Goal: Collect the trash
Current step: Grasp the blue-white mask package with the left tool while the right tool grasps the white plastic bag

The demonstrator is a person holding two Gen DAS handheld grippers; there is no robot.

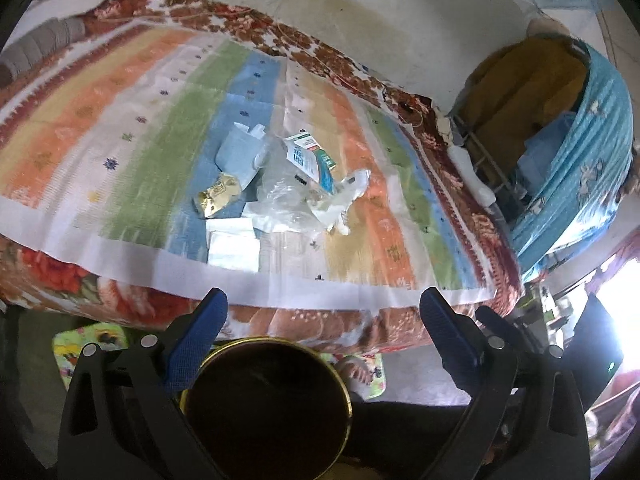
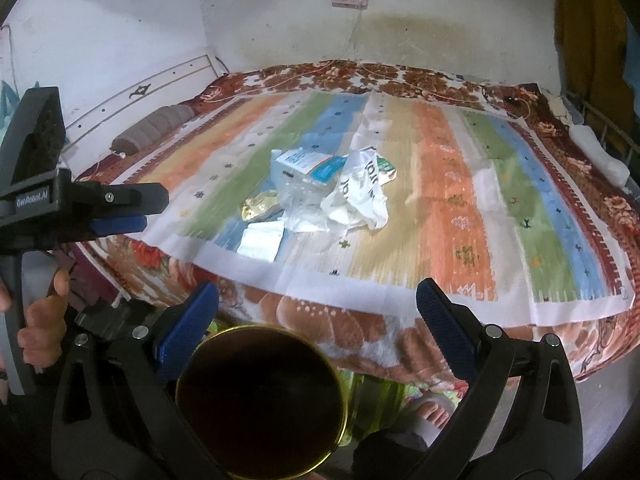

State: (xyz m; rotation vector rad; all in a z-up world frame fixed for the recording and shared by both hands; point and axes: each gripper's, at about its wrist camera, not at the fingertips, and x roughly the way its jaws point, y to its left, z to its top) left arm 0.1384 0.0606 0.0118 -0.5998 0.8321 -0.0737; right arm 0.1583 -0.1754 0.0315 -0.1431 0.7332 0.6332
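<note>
We are at the approach, both the left tool (image 1: 324, 312) and right tool (image 2: 318, 306) spread apart and empty short of the bed (image 2: 320, 320), and next must reach the trash pile (image 2: 316, 196) at its middle.

Black hand-held gripper (image 2: 316, 312) frames, blue ridged pads (image 2: 186, 330), silver screws.

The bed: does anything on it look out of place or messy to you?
Yes. A heap of litter lies mid-bed on the striped blanket: a crumpled white plastic bag, a blue-and-white carton, a gold wrapper and a flat white packet. Both grippers, left and right, are open and short of it.
</note>
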